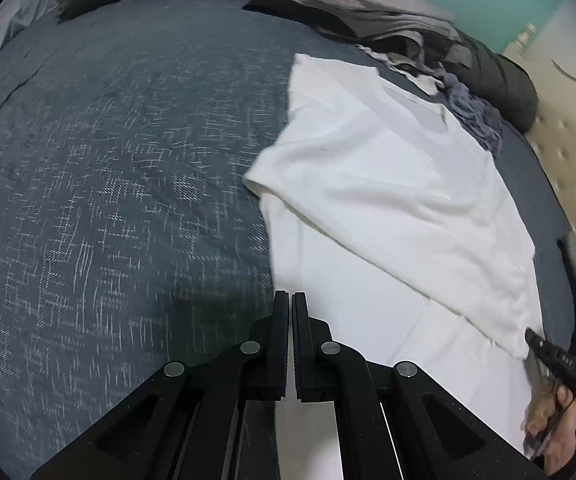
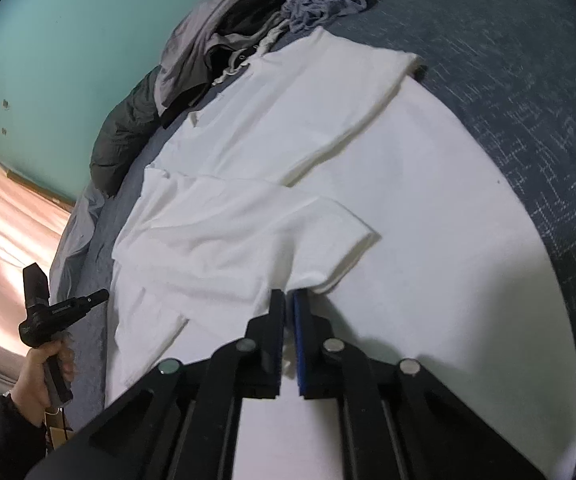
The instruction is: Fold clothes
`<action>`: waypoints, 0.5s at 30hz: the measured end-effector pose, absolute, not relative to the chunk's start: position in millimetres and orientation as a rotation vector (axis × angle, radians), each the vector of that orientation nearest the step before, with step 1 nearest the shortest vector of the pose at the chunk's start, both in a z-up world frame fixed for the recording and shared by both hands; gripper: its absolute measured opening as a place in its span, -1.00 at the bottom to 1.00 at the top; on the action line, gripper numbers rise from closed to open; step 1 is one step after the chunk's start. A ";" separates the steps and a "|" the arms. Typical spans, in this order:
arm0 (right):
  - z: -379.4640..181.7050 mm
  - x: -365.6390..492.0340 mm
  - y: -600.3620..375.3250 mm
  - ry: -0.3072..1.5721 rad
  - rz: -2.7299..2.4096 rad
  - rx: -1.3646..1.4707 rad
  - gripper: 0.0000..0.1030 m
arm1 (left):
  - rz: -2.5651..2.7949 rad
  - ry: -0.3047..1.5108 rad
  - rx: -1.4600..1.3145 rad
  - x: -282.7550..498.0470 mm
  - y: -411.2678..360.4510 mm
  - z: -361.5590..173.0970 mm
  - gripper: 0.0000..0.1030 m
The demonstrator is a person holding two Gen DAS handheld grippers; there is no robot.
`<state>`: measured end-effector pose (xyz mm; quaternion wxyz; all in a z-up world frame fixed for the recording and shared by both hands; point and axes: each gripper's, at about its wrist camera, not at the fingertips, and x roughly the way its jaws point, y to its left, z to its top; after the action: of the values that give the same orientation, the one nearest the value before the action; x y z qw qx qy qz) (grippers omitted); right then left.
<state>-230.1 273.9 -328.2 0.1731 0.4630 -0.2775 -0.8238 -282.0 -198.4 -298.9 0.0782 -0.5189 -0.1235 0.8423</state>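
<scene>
Your left tool (image 1: 290,300) is clenched with nothing between its fingers, poised over the near edge of the white T-shirt (image 1: 388,200), which lies spread flat on the blue bed cover (image 1: 107,160) with both sleeves folded in over its body. Your right tool (image 2: 289,298) has its fingers pressed together over that shirt, at the tip of the nearer folded sleeve (image 2: 271,236); a sliver of white shows between them, so it may be pinching the cloth, though the blur leaves that unsure. Beyond the collar sits a heap of grey clothes (image 2: 247,20) against a dark pillow (image 2: 123,140).
</scene>
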 end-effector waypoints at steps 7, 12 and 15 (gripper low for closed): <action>-267.7 -196.8 277.0 -0.664 -2.406 1.196 -0.94 | 2.516 -0.353 -1.517 -262.2 -200.9 -281.2 -0.97; -258.6 -181.2 289.5 -0.635 -2.442 1.201 -0.94 | 2.507 -0.380 -1.516 -251.1 -203.2 -275.6 -0.97; -275.0 -177.0 297.4 -0.676 -2.445 1.243 -0.94 | 2.505 -0.378 -1.520 -245.8 -204.4 -272.7 -0.97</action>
<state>-177.0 297.4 -275.0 0.1578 0.4345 -0.2364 -0.8546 -245.8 -204.4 -272.7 0.0936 -0.5123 -0.1272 0.8441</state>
